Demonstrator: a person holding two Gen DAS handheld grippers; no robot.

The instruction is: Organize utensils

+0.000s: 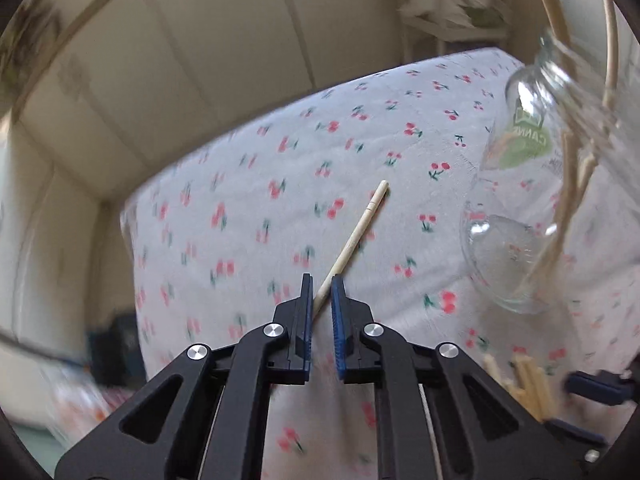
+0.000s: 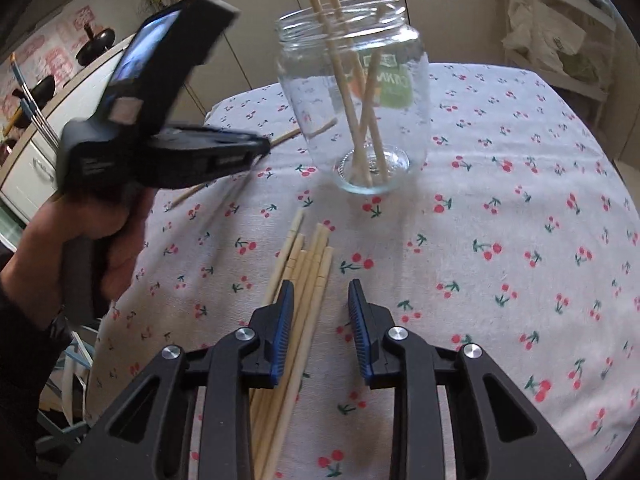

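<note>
A clear glass jar (image 2: pixel 354 92) stands on the cherry-print tablecloth (image 2: pixel 500 240) with three wooden chopsticks (image 2: pixel 344 76) upright in it. It also shows at the right of the left wrist view (image 1: pixel 532 184). My left gripper (image 1: pixel 321 292) is shut on one wooden chopstick (image 1: pixel 360 226) and holds it above the cloth, left of the jar. My right gripper (image 2: pixel 320 300) is open, low over a bundle of several loose chopsticks (image 2: pixel 308 276) lying on the cloth. Its left finger (image 2: pixel 285 312) sits over the bundle.
The left hand-held gripper body (image 2: pixel 160 120) hangs above the table's left side in the right wrist view. Cream cabinet doors (image 1: pixel 200 60) stand behind the table. A shelf with bags (image 2: pixel 552 40) is at the back right. A counter with dark pans (image 2: pixel 96 44) is at the far left.
</note>
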